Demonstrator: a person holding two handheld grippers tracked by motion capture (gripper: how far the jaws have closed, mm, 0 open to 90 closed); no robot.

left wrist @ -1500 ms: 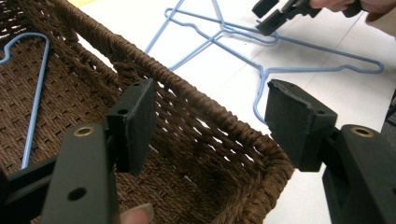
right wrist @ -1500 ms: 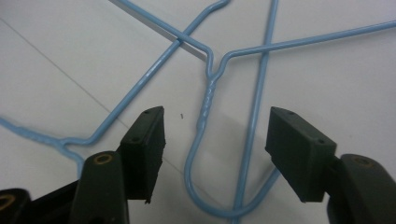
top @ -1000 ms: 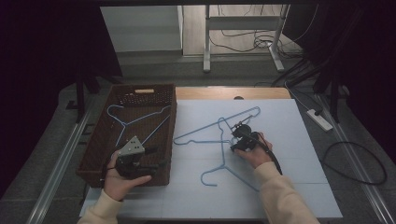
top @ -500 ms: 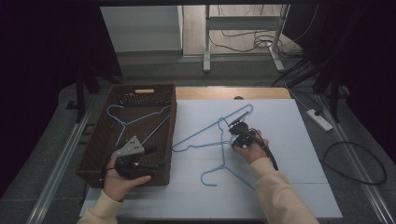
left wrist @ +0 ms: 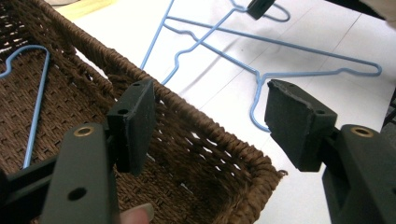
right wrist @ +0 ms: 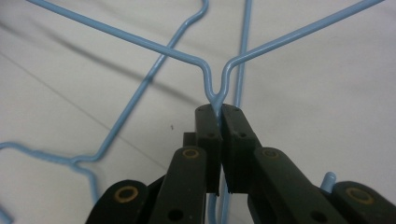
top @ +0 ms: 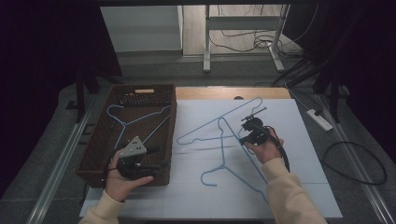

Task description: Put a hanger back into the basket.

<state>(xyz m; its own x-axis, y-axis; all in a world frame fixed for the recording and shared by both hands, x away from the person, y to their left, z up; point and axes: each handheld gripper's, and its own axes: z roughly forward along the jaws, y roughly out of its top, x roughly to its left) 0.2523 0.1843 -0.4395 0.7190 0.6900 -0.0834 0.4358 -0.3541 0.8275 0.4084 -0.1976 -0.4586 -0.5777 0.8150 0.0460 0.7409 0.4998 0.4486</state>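
Right gripper (right wrist: pixel 219 112) clamped on neck of blue hanger (top: pixel 219 131) on white mat (top: pixel 308 154), crossing second hanger (top: pixel 223 161); left gripper (left wrist: pixel 210 123) wide open, holding nothing, over corner of brown basket (top: pixel 93 154).

Wicker basket (top: pixel 100 144) + blue wire hangers on white sheet (top: pixel 308 154)
Landmark = basket: one hanger (top: pixel 135 122) lies inside; left gripper (top: pixel 140 161) over its near rim; 2 hangers (top: pixel 219 140) on sheet just beside it, crossing; right gripper (top: pixel 250 126) beyond them, at the neck of one hanger.
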